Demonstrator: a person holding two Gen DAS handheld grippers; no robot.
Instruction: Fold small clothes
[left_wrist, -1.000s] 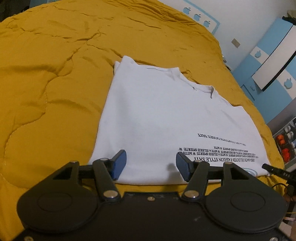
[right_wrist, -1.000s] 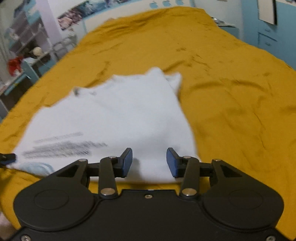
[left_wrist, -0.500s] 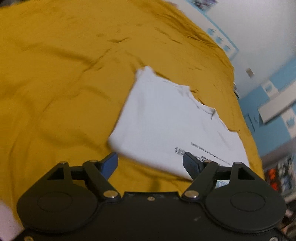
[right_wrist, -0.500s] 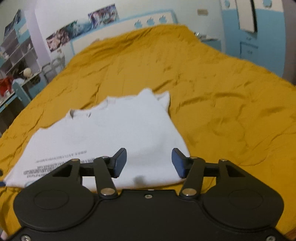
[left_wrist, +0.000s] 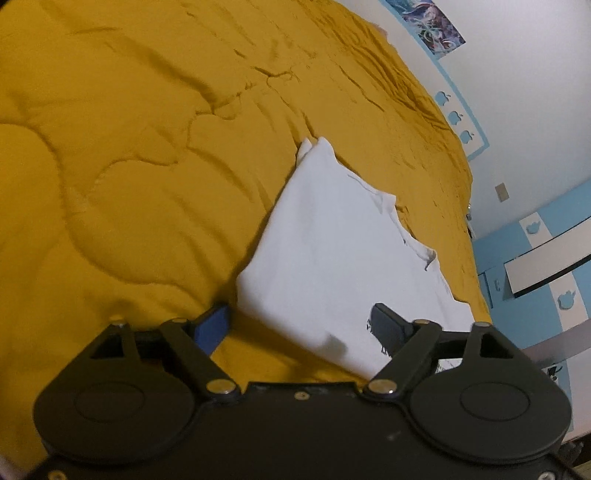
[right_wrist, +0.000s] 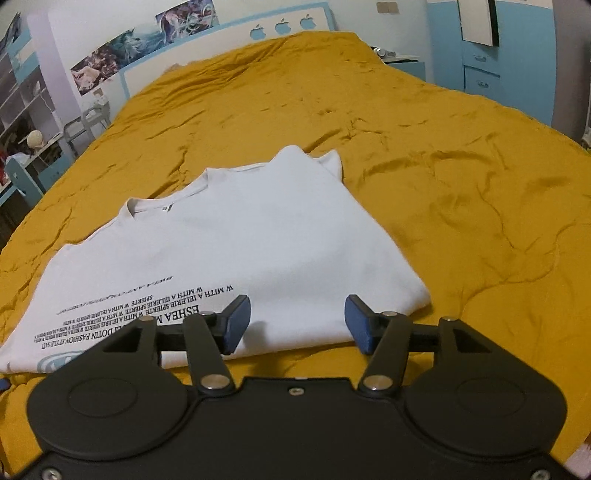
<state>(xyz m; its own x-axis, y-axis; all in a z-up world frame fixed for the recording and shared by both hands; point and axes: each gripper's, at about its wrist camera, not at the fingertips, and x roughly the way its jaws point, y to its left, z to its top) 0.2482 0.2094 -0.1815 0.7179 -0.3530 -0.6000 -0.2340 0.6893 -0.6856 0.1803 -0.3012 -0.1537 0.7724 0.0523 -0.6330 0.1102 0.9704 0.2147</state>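
- The white cotton T-shirt with black printed lettering (right_wrist: 236, 254) lies flat, partly folded, on the mustard-yellow quilted bedspread (right_wrist: 461, 184).
- The left gripper (left_wrist: 299, 325) has just been opening; its jaws are spread, nothing between the pads, with the shirt's near corner ahead and to its right.
- The right gripper (right_wrist: 297, 321) has also been opening, its jaws apart and empty, just short of the near edge.
- The shirt's long axis runs across both grippers; each looks equally near its own end.

A mustard-yellow quilted bedspread (right_wrist: 424, 155) covers the bed, creased and rumpled. Behind it a white headboard (right_wrist: 229, 44) carries blue apple shapes (right_wrist: 282, 26), with posters (right_wrist: 122, 55) on the wall above. Blue drawers (right_wrist: 480, 70) stand at right; open shelves (right_wrist: 22, 122) at left.
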